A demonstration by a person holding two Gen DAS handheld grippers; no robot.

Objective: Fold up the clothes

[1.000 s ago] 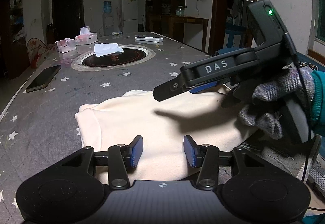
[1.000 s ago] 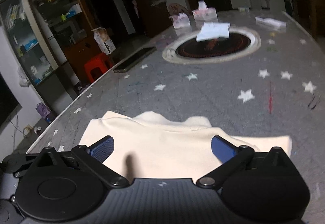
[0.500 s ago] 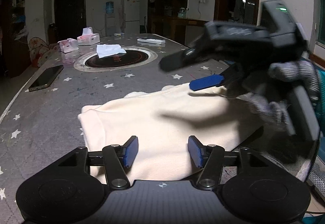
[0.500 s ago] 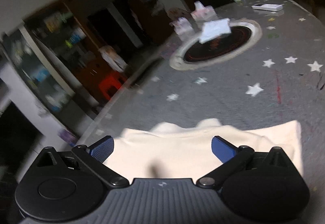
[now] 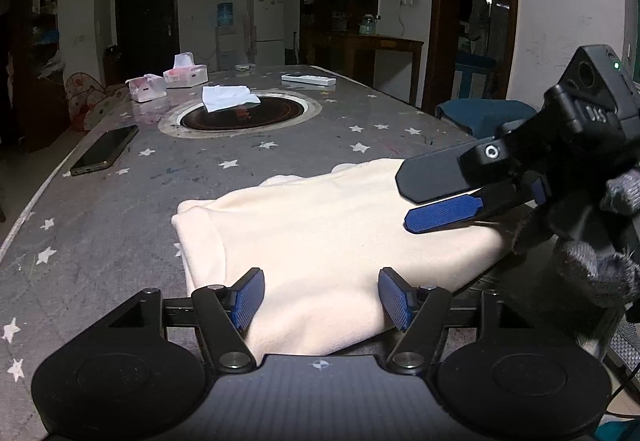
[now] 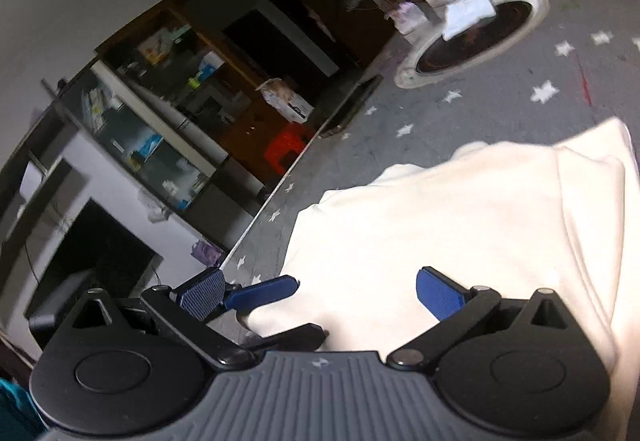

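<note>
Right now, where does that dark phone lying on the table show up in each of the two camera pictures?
Left wrist view: the phone lies at the left, near the table's edge, beyond the cream cloth.
Right wrist view: the phone sits upper middle, blurred and tilted, at the table's edge.
Shared landmark: the round dark inset with a white tissue on it, just past the phone.

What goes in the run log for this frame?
garment: folded on table | left gripper: opening, pads clear of cloth | right gripper: open above garment
</note>
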